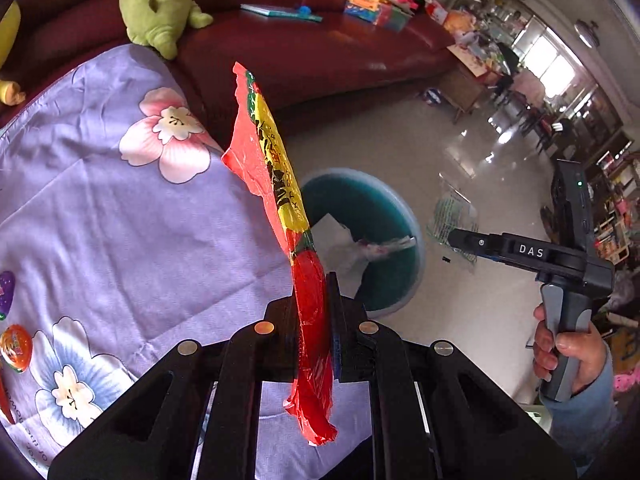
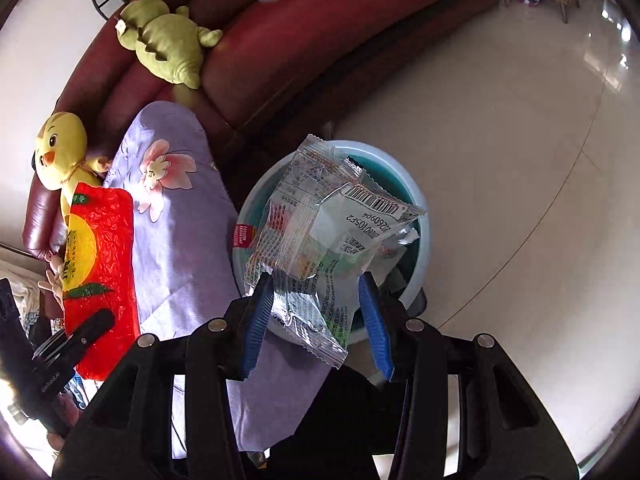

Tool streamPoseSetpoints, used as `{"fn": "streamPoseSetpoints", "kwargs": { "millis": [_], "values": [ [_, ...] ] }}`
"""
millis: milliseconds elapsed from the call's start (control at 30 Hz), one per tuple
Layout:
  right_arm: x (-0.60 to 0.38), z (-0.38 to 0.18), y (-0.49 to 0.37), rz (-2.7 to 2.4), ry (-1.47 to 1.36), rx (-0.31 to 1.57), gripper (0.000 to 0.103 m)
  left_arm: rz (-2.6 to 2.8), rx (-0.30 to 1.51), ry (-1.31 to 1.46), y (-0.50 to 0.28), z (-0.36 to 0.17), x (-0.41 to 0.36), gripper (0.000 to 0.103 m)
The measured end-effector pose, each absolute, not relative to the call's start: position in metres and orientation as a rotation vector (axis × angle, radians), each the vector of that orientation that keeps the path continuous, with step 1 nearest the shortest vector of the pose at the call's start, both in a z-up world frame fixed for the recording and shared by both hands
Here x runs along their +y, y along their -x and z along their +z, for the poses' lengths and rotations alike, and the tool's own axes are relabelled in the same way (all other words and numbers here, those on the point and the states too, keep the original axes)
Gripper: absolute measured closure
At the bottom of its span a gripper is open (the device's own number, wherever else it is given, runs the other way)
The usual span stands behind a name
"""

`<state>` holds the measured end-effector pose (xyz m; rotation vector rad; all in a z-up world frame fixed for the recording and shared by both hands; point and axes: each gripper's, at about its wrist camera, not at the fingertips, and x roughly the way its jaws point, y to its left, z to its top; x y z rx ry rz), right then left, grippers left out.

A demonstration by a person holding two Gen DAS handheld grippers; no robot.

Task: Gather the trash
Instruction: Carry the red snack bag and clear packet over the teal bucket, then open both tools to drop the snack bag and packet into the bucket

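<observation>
My left gripper (image 1: 313, 300) is shut on a crinkled red and yellow plastic wrapper (image 1: 276, 168), which sticks up past the fingers. The wrapper hangs over the purple blanket's edge, just left of a teal bin with a pale blue rim (image 1: 418, 248). My right gripper (image 2: 316, 300) has blue pads (image 2: 256, 320) shut on a bunch of clear printed wrappers (image 2: 320, 224), held above the bin (image 2: 425, 236). Other trash lies inside the bin. In the right wrist view the left gripper (image 2: 96, 322) and its red wrapper (image 2: 100, 248) appear at the far left. The right gripper (image 1: 454, 237) shows at the right of the left wrist view.
A maroon sofa (image 1: 320, 52) bears a purple floral blanket (image 1: 120, 220), a green plush toy (image 2: 168, 44), a yellow chick plush (image 2: 60, 148) and books and toys (image 1: 376, 4). Small packets (image 1: 16, 348) lie on the blanket. A hand (image 1: 560, 348) grips the right handle. Glossy floor (image 2: 500, 160) surrounds the bin.
</observation>
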<state>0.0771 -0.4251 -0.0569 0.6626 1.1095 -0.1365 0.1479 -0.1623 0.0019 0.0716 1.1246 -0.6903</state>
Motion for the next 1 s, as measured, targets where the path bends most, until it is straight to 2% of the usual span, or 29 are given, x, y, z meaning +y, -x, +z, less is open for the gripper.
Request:
{"fn": "streamPoseSetpoints", "kwargs": {
  "millis": [233,267,367,533,700,1000],
  "values": [
    [-0.43,-0.094,-0.088,-0.109,-0.692,1.176,0.059,-0.707,1.165,-0.122,-0.155,-0.015,-0.2,0.092],
    [-0.43,-0.098,-0.09,-0.101,-0.695,1.183,0.058,-0.706,1.171,-0.126,-0.157,-0.017,-0.204,0.092],
    [-0.429,-0.107,-0.093,-0.086,-0.713,1.192,0.044,-0.704,1.184,-0.137,-0.161,-0.023,-0.215,0.092],
    [-0.438,-0.112,-0.091,-0.102,-0.733,1.188,0.042,-0.707,1.2,-0.154,-0.167,-0.032,-0.227,0.092],
    [-0.449,-0.112,-0.087,-0.134,-0.739,1.174,0.031,-0.717,1.22,-0.17,-0.169,-0.041,-0.237,0.092],
    [-0.467,-0.109,-0.082,-0.186,-0.753,1.149,0.028,-0.746,1.258,-0.205,-0.177,-0.063,-0.263,0.092]
  ]
}}
